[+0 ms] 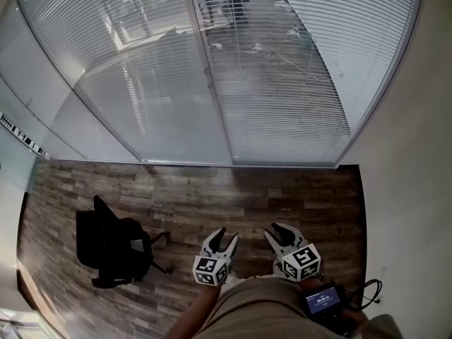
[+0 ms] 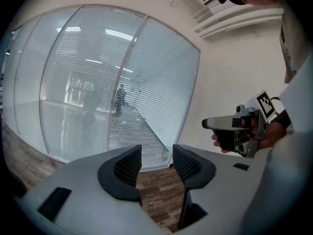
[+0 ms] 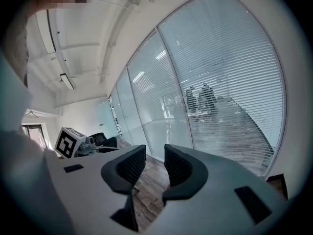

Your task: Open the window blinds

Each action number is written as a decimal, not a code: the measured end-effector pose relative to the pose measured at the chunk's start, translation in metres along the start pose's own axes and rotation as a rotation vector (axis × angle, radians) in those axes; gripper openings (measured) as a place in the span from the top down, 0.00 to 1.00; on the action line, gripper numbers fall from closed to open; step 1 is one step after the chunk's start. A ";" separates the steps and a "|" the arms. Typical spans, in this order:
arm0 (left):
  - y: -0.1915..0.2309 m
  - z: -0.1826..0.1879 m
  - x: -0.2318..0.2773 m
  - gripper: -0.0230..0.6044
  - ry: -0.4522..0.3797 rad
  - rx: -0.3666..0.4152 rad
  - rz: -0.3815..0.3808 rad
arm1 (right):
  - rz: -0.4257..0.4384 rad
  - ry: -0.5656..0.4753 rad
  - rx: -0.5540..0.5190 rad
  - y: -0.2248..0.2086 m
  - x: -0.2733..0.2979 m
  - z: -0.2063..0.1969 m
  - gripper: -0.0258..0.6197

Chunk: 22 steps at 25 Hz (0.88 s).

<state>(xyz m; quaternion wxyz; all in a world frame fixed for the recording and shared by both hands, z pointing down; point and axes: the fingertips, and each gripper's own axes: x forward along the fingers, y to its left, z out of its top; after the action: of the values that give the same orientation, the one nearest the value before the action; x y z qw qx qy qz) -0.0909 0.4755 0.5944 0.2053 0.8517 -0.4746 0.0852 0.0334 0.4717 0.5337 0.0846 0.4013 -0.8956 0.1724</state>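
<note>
A: Where are the window blinds (image 1: 282, 83) from the black chair (image 1: 113, 249)?

B: Beyond the chair and to its right, past the wooden floor (image 1: 212, 196), hanging the full height of the glass wall. The slats are down.

A: And the tools?

B: Both are right of the chair, well apart from the blinds. The left gripper (image 1: 224, 237) is the nearer to the chair, and its jaws stand wide with only floor between them. The right gripper (image 1: 279, 232) is gaping too and holds nothing.

A: How will the blinds handle?

B: Light and flimsy, I'd judge. The thin slats would bend or kink if pinched. I'd take a wand or cord instead of a slat. I can't make one out, so I'd look along the frame post (image 1: 208, 69) between the panels.

A: Any writing?

B: Only square patterns on the marker cubes (image 1: 210, 268), no words. The small screen (image 1: 325, 302), further right of the chair than either gripper, glows, but its print is too small to read.
</note>
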 end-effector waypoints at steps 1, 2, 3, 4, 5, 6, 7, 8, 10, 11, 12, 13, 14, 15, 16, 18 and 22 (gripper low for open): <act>0.001 0.000 0.000 0.63 -0.004 0.004 0.000 | 0.000 -0.001 -0.003 0.000 0.000 -0.001 0.77; 0.002 0.002 0.002 0.63 -0.010 0.007 0.001 | 0.002 -0.003 -0.008 -0.001 0.002 -0.001 0.77; 0.003 0.005 0.004 0.63 -0.016 0.008 0.004 | 0.004 -0.006 -0.013 -0.003 0.004 0.000 0.77; 0.004 0.007 0.007 0.63 -0.021 0.007 0.007 | 0.006 -0.006 -0.017 -0.004 0.006 0.001 0.77; 0.005 0.009 0.008 0.63 -0.023 0.004 0.009 | 0.007 -0.005 -0.019 -0.005 0.008 0.001 0.77; 0.005 0.009 0.009 0.63 -0.022 0.003 0.010 | 0.008 -0.001 -0.019 -0.005 0.009 -0.001 0.77; 0.004 0.008 0.009 0.63 -0.018 0.001 0.008 | 0.007 0.004 -0.017 -0.005 0.009 -0.002 0.77; 0.003 0.006 0.009 0.63 -0.013 0.000 0.006 | 0.007 0.008 -0.014 -0.005 0.008 -0.005 0.77; 0.000 0.004 0.009 0.63 -0.004 0.000 0.004 | 0.009 0.013 -0.008 -0.003 0.006 -0.008 0.77; 0.000 0.003 0.009 0.63 -0.002 0.000 0.003 | 0.009 0.015 -0.006 -0.003 0.005 -0.009 0.77; 0.000 0.003 0.009 0.63 -0.001 0.000 0.002 | 0.009 0.017 -0.004 -0.003 0.005 -0.010 0.77; 0.000 0.003 0.009 0.63 -0.001 0.000 0.002 | 0.009 0.018 -0.002 -0.003 0.005 -0.011 0.77; 0.000 0.003 0.010 0.63 0.000 -0.001 0.001 | 0.009 0.019 0.000 -0.003 0.005 -0.012 0.77; -0.001 0.002 0.010 0.63 0.002 0.000 0.000 | 0.009 0.021 0.003 -0.003 0.005 -0.013 0.77; -0.001 0.001 0.010 0.63 0.004 0.000 -0.002 | 0.009 0.023 0.004 -0.003 0.005 -0.014 0.77; -0.001 0.000 0.011 0.63 0.007 0.000 -0.004 | 0.008 0.034 -0.019 -0.002 0.005 -0.016 0.77; 0.000 -0.003 0.013 0.63 0.011 -0.001 -0.006 | -0.001 0.038 -0.101 0.001 0.003 -0.015 0.77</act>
<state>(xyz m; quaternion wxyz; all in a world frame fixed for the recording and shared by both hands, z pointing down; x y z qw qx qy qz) -0.0838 0.4668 0.6010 0.2083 0.8525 -0.4710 0.0890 0.0303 0.4760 0.5485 0.1218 0.3935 -0.9012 0.1345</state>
